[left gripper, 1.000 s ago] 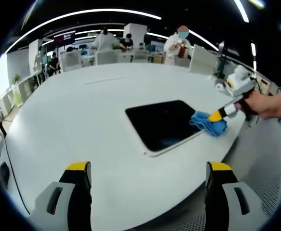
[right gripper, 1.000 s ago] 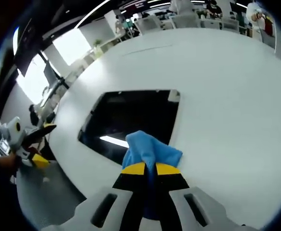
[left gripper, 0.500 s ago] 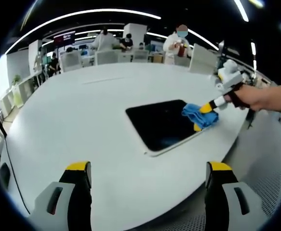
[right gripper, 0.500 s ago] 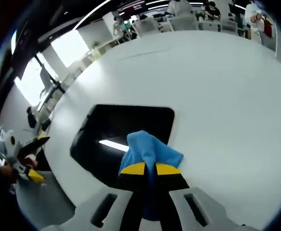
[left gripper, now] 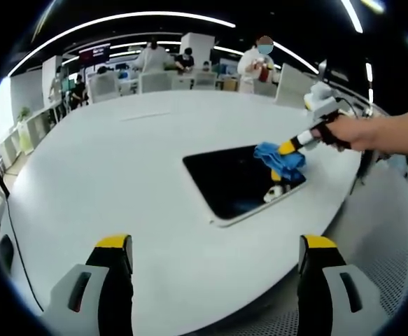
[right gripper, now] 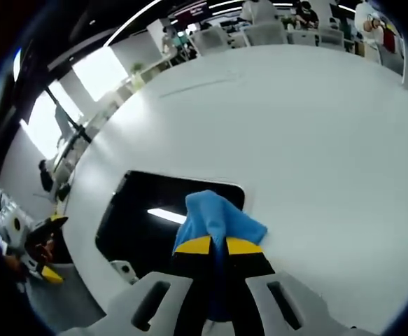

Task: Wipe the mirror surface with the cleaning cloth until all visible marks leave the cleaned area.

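Your right gripper [right gripper: 217, 246] clenched the cloth [right gripper: 220, 219] at lower centre, pressing it onto the mirror [left gripper: 235, 176] to wipe; your left gripper [left gripper: 214, 255] hung back, jaws spread wide.

A broad white surface [left gripper: 120, 175] spreads beneath curved ceiling light strips [left gripper: 120, 19]. Beyond it stand white chairs [left gripper: 155, 82] and desks, with people at them. Bright windows [right gripper: 102, 66] line one wall.

Your right gripper [right gripper: 217, 246] has its fingers [right gripper: 194, 246] pinched tight on the blue cloth [right gripper: 217, 218], hand [left gripper: 361, 133] stretched out forward, while your left gripper [left gripper: 216, 245] hangs back with fingers [left gripper: 113, 245] spread wide.
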The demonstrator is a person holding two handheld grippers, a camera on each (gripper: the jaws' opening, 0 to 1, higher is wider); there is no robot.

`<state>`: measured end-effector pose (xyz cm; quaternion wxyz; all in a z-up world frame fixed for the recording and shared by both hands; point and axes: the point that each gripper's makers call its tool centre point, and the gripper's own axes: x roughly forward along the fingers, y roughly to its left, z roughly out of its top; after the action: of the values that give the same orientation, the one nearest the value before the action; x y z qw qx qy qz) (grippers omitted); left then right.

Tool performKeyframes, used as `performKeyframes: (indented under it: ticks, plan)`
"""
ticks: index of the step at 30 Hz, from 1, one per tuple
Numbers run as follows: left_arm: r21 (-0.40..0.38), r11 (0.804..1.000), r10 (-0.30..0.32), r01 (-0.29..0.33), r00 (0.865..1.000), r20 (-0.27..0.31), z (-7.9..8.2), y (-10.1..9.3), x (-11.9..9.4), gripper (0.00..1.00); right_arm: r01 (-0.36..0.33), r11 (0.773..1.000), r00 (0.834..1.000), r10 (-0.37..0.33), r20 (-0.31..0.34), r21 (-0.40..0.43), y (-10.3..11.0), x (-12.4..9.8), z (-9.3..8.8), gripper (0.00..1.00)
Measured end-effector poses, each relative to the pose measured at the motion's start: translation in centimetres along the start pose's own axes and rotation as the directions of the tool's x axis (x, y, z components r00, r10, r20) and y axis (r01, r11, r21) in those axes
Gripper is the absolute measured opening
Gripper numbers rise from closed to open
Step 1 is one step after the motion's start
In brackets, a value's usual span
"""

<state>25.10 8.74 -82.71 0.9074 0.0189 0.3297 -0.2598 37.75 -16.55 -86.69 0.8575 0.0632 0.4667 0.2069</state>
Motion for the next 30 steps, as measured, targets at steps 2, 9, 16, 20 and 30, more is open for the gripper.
performKeyframes:
  ticks: [2,9,16,20,30]
  plan:
    - [0.001,1.0,0.0,0.0,1.0,-0.001,0.0,0.0,0.0,0.99,0.001,1.0,1.0,-0.001,-0.002,-0.002,-0.1,0.2,0.3,0.01]
    - [-0.002,1.0,0.006,-0.006,1.0,0.003,0.0,0.0,-0.1,0.99,0.012,0.999,1.0,-0.012,-0.014,-0.029,-0.5,0.9,1.5,0.01]
    - [-0.006,1.0,0.009,-0.009,1.0,0.002,0.0,0.1,-0.1,0.99,0.019,0.999,1.0,-0.019,-0.016,-0.038,-0.7,1.3,2.2,0.01]
    - [-0.008,1.0,0.01,-0.01,1.0,0.005,0.0,0.1,-0.1,0.99,0.012,0.999,1.0,-0.013,-0.011,-0.041,-0.6,1.3,2.2,0.01]
    - [0.0,1.0,0.011,-0.011,1.0,-0.003,-0.1,0.2,-0.1,0.99,0.014,0.999,1.0,-0.014,-0.013,-0.051,-0.6,1.3,2.2,0.01]
